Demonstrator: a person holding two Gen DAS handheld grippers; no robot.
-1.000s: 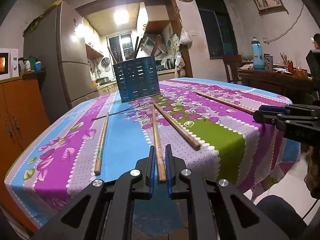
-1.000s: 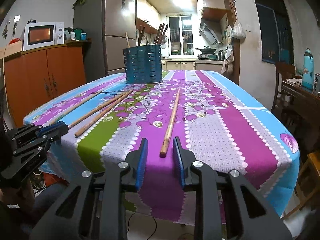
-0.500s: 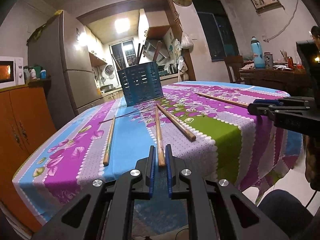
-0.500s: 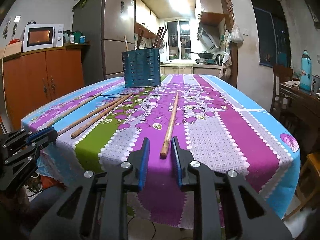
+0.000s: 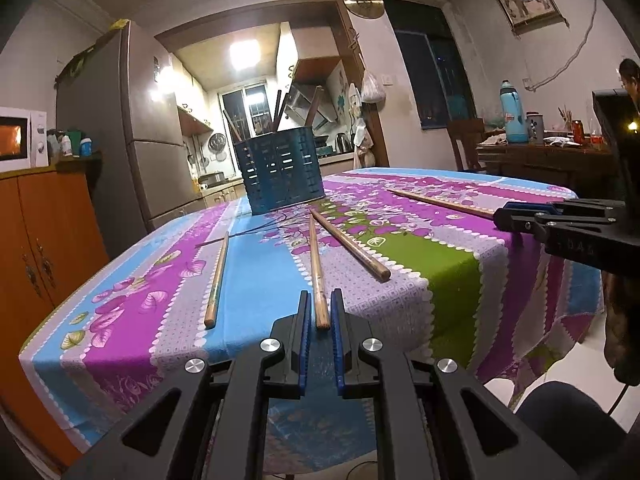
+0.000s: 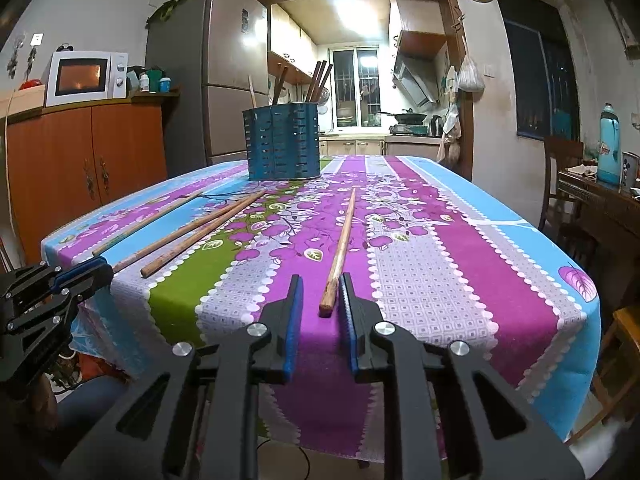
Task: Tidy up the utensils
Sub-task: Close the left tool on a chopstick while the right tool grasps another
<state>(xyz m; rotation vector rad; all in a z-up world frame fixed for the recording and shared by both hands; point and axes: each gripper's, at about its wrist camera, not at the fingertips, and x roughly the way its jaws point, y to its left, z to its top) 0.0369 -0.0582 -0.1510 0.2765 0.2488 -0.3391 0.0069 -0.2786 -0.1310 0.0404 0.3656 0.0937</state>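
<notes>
A blue slotted holder (image 5: 280, 172) (image 6: 282, 144) with several chopsticks in it stands at the table's far end. Several wooden chopsticks lie loose on the cloth. My left gripper (image 5: 320, 294) (image 6: 86, 274) is shut on the near end of the middle chopstick (image 5: 316, 264), at the table's front edge. A thinner chopstick (image 5: 216, 280) lies to its left and a thicker one (image 5: 348, 240) to its right. The jaws of my right gripper (image 6: 320, 284) (image 5: 520, 216) are closing around the near end of a lone chopstick (image 6: 342, 240). A gap still shows on the left side.
The table (image 6: 500, 264) wears a striped floral cloth that hangs over its edges. An orange cabinet (image 6: 88, 160) with a microwave and a fridge (image 6: 224, 80) stand to the left. A dark side table (image 5: 540, 160) with a blue bottle, a chair and a person (image 5: 630, 76) are on the right.
The right jaws have narrowed around the chopstick's end. In the left wrist view less of the held chopstick now lies between the pads, and the table appears lower and flatter.
</notes>
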